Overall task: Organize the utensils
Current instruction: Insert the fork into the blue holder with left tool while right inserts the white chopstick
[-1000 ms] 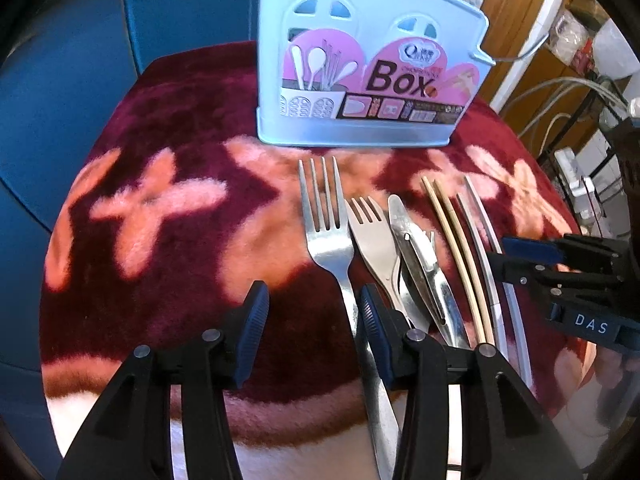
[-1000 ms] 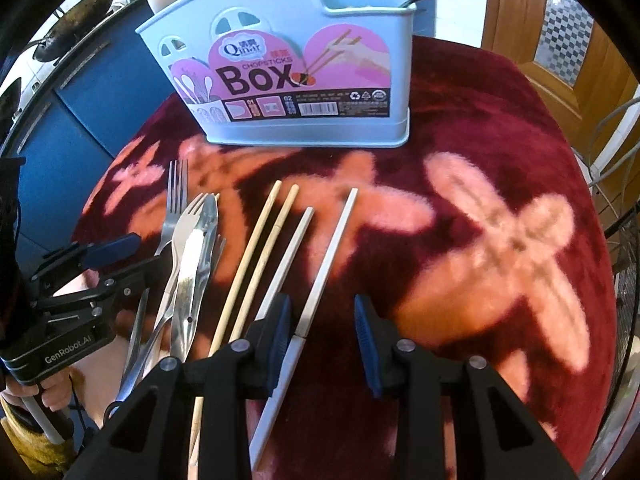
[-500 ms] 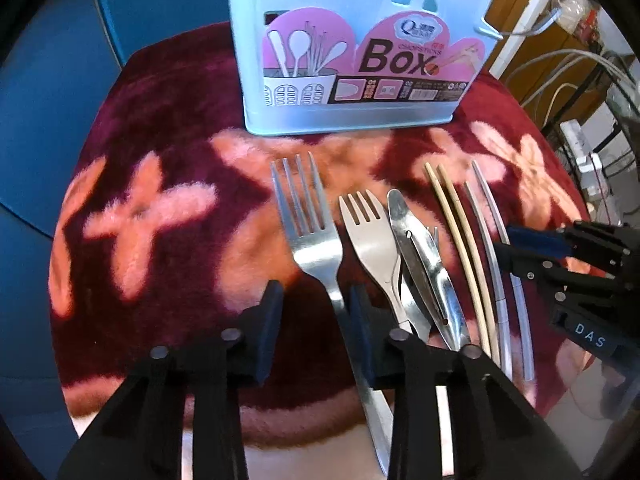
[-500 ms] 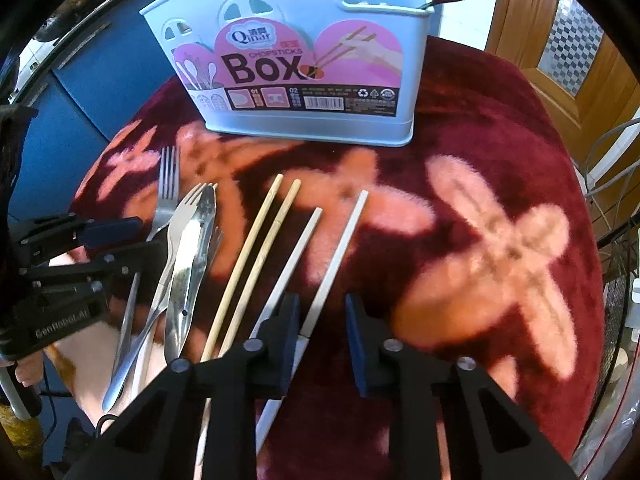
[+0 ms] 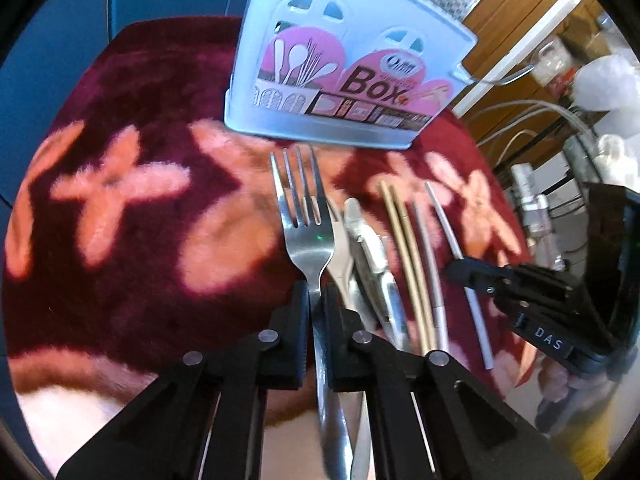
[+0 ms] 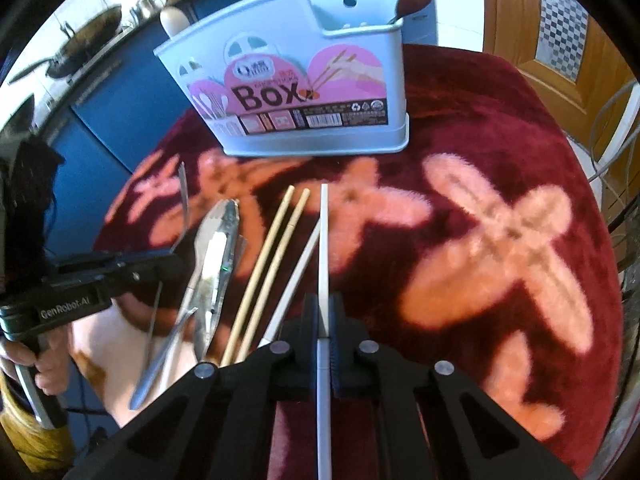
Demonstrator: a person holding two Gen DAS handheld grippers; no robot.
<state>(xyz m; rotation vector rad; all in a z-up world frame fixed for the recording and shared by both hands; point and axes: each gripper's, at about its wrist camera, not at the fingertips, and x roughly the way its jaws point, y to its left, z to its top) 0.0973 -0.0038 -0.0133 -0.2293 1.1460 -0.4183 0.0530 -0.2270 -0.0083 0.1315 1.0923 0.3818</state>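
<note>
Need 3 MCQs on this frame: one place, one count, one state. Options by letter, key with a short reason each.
1. Where does the utensil box stand?
A. behind the laid-out utensils
B. left of them
C. on its side

2. How many tan chopsticks lie on the red cloth?
A. one
B. two
C. four

3. What is the left gripper doing?
A. open, nothing between the jaws
B. shut on a spoon
C. shut on the fork

Key: A, the box stands upright past the utensil tips; B, a tan pair lies side by side; C, the jaws, just closed, clamp the fork's neck.
</note>
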